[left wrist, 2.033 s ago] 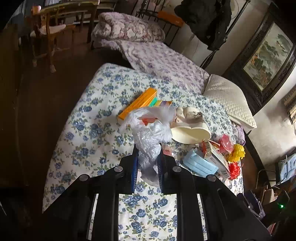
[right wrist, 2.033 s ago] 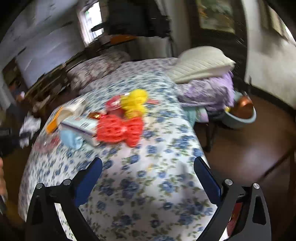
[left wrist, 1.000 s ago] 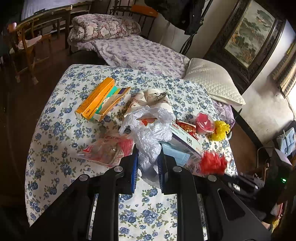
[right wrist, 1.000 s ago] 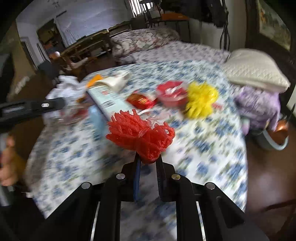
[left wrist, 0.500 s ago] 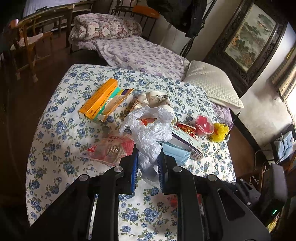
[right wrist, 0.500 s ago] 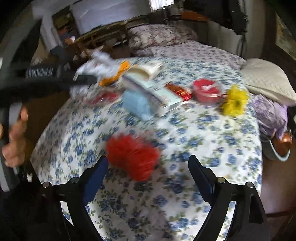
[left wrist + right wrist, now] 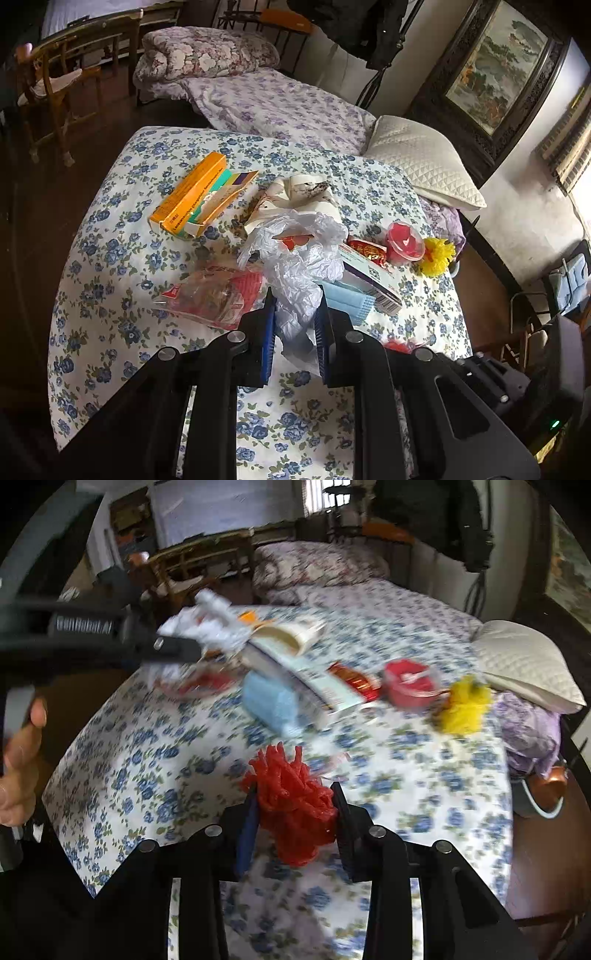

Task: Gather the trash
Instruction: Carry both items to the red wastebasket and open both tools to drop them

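Netting (image 7: 293, 797), red and bunched, stands upright between the closing right claw (image 7: 293, 812).

Floral bedspread (image 7: 110, 266); quilted pillow (image 7: 424, 162); framed painting (image 7: 495, 70) (landscape); wooden chair (image 7: 55, 85); folded quilt (image 7: 207, 51).

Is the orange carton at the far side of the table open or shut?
Open. The orange carton lies flat on the floral tablecloth, its near end flap folded out.

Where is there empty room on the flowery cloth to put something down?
Bare cloth lies left of the orange box and the clear snack bag, down to the tablecloth edge. Between the white plastic bag and yellow pompom it is crowded.
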Demonstrator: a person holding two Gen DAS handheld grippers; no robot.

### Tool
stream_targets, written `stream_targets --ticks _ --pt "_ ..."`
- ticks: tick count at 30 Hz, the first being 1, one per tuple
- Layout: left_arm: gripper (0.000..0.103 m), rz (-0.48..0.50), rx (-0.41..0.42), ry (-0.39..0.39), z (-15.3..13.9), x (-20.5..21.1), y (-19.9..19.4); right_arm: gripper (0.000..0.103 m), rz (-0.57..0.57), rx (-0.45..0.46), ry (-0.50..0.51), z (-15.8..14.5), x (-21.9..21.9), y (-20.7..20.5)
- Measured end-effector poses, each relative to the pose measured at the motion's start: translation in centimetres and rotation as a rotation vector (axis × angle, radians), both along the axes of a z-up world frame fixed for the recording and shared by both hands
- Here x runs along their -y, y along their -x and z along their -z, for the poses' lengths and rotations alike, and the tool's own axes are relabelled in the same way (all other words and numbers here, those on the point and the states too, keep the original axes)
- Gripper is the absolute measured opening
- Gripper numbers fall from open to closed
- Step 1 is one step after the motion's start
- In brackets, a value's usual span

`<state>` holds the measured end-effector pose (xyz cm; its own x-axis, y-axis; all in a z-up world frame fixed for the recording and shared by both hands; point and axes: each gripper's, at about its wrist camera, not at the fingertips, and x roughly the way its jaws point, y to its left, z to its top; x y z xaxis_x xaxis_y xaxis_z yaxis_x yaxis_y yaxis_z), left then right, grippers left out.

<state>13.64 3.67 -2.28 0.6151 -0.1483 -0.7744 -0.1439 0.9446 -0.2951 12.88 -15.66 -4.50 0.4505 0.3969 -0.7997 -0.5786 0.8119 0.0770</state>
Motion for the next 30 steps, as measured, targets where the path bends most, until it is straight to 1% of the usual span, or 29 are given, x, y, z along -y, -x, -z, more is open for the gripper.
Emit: stream_targets --ticks 6,9,12,14,18,21,23,25,28,30 --pt "0.02 0.051 0.014 0.017 -0.5 1.8 0.0 0.037 0.089 0.02 -0.028 -1.5 3.2 0.0" --pt "0.02 0.084 0.019 0.028 -0.8 3.4 -0.1 0.037 0.124 0.031 -0.035 -2.1 5.0 0.5" --pt "0.02 0.129 0.024 0.042 -1.0 5.8 -0.2 0.037 0.167 0.042 -0.046 -2.7 7.3 1.1" --pt "0.02 0.178 0.023 0.054 -0.9 8.0 -0.3 0.037 0.206 0.05 -0.053 -3.1 9.3 1.4" --pt "0.02 0.292 0.014 0.062 -0.6 12.8 -0.3 0.037 0.298 0.049 -0.081 -3.4 14.9 2.3" --pt "0.02 0.392 0.005 0.074 -0.2 16.8 0.1 0.037 0.353 0.023 -0.063 -2.3 19.1 3.1" --pt "0.02 0.463 -0.007 0.083 0.2 20.0 0.4 0.037 0.408 -0.003 -0.045 -1.0 22.3 3.6" --pt "0.02 0.537 -0.027 0.09 0.8 22.9 0.8 0.037 0.452 -0.038 -0.06 0.4 25.1 4.1" --pt "0.02 0.645 -0.079 0.135 2.0 27.6 1.1 0.037 0.522 -0.088 -0.081 2.7 29.3 5.0" --pt "0.02 0.697 -0.104 0.126 2.8 30.1 1.4 0.037 0.562 -0.124 -0.097 4.5 31.4 5.4"
